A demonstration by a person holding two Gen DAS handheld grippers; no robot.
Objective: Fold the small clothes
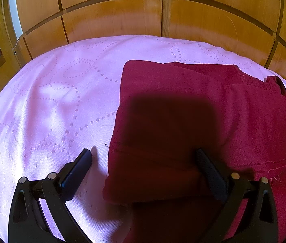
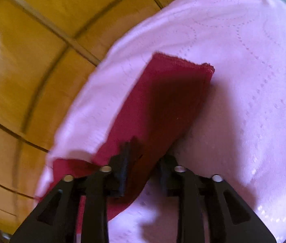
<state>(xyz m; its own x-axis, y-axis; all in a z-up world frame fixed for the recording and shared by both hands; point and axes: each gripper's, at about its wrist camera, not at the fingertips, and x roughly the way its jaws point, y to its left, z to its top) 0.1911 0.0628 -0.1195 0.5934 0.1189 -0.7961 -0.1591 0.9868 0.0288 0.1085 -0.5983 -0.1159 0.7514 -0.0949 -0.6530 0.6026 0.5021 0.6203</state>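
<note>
Right gripper (image 2: 143,168): half open astride red cloth (image 2: 163,101), grip unclear | left gripper (image 1: 143,158): wide open, empty | cloth folded near bed (image 1: 51,101) edge, unfinished.

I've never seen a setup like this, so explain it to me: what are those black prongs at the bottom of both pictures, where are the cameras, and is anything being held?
No robot here: a person holds a two-finger gripper in each hand, each carrying a wide-angle camera that looks along its fingers. The left gripper stands wide open above a dark red garment, part-folded on a pink patterned cloth near wooden panels. The right gripper sits at the garment's edge, jaws partly open; its picture is blurred, so a grip isn't clear.
</note>
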